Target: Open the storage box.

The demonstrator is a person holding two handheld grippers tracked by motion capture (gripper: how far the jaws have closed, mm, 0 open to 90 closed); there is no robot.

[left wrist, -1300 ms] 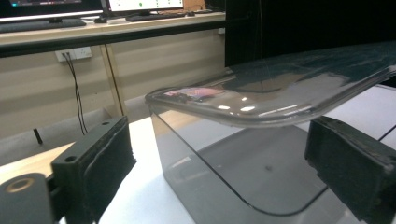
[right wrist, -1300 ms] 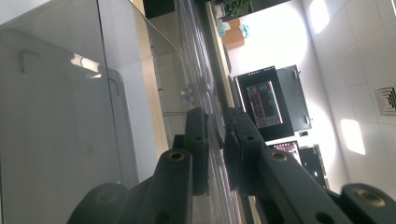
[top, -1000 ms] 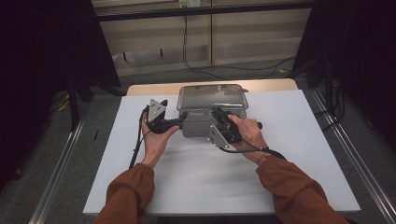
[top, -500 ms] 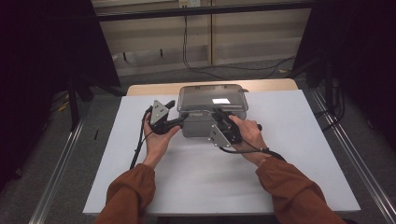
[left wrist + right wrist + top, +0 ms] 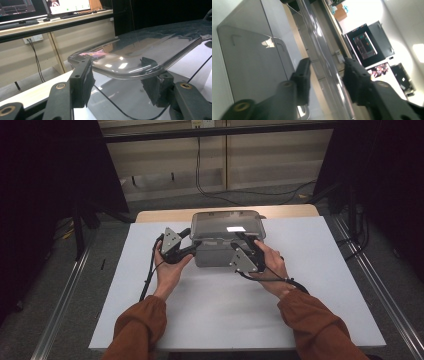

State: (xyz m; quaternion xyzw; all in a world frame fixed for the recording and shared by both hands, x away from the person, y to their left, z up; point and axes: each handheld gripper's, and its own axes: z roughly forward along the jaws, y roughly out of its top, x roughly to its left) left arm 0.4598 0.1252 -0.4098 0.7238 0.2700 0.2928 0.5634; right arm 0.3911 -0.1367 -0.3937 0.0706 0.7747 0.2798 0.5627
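Clearly the work centres on a grey box (image 5: 220, 252) with a clear lid (image 5: 227, 224), sitting on the white sheet (image 5: 215, 320) just above the middle of the high view, with both hands working its front edge.

At centre-left of that view, the left gripper (image 5: 194, 243) comes in at the lid's left corner. In the left gripper view its jaws straddle the lid's rim (image 5: 130, 72), one pad to either side; they have just been closing with the rim between them, and whether the pads press on it yet I cannot tell. This placement looks meant to steady or lift that corner.

Right of centre, the right gripper (image 5: 247, 242) meets the lid's front edge. In the right gripper view the lid (image 5: 322, 57) runs edge-on between its two jaws, with a gap showing on each side. Those jaws have just been opening around the edge, so I judge the hold is being let go or reset.

Having a gripper on each side spreads the effort so the lid should move evenly.

As for contents, the grey wall (image 5: 257, 62) hides the inside, and glare on the lid covers the rest, so what the box holds cannot be told
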